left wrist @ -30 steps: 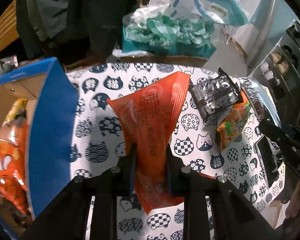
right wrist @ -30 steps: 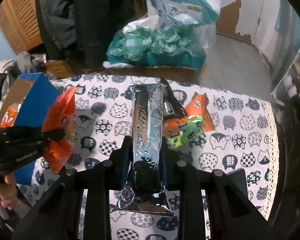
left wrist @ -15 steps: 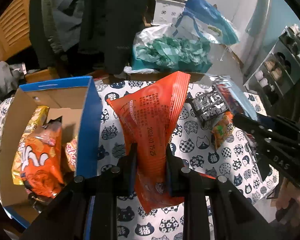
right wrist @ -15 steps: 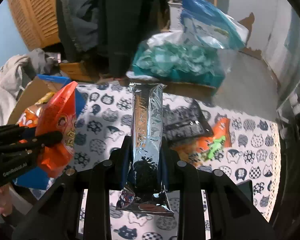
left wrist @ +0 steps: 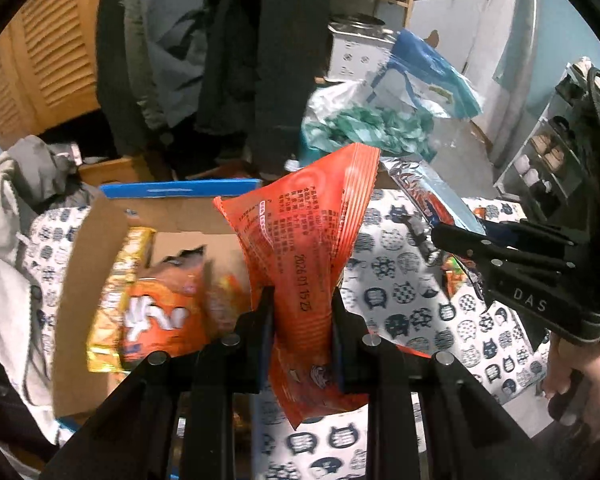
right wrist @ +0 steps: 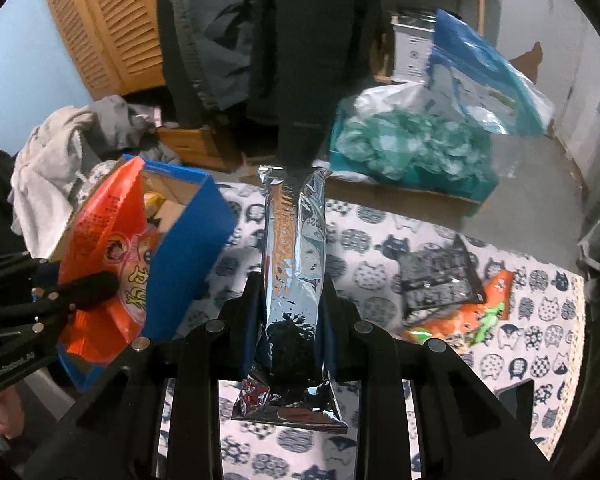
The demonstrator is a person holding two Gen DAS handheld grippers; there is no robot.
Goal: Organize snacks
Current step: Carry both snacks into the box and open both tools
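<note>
Cat-print table (right wrist: 440,240) spread wide, and at its left end sits the blue cardboard box (right wrist: 196,240), open-topped, already holding an orange bag (left wrist: 160,312) and a yellow one (left wrist: 112,292). Left tool (left wrist: 302,300) is clenched on the red-orange snack packet (left wrist: 304,232), hanging right over the box's near wall. Right tool (right wrist: 290,308) is clamped on the silver foil packet (right wrist: 294,240), above the table, just right of the box. Loose on the table: a dark foil pack (right wrist: 440,276) and an orange-and-green one (right wrist: 472,316), possibly more beneath. My call for the drop: carry the red packet past the wall, lower it beside the orange bag, then let go; keep the silver one clear until that's done.
</note>
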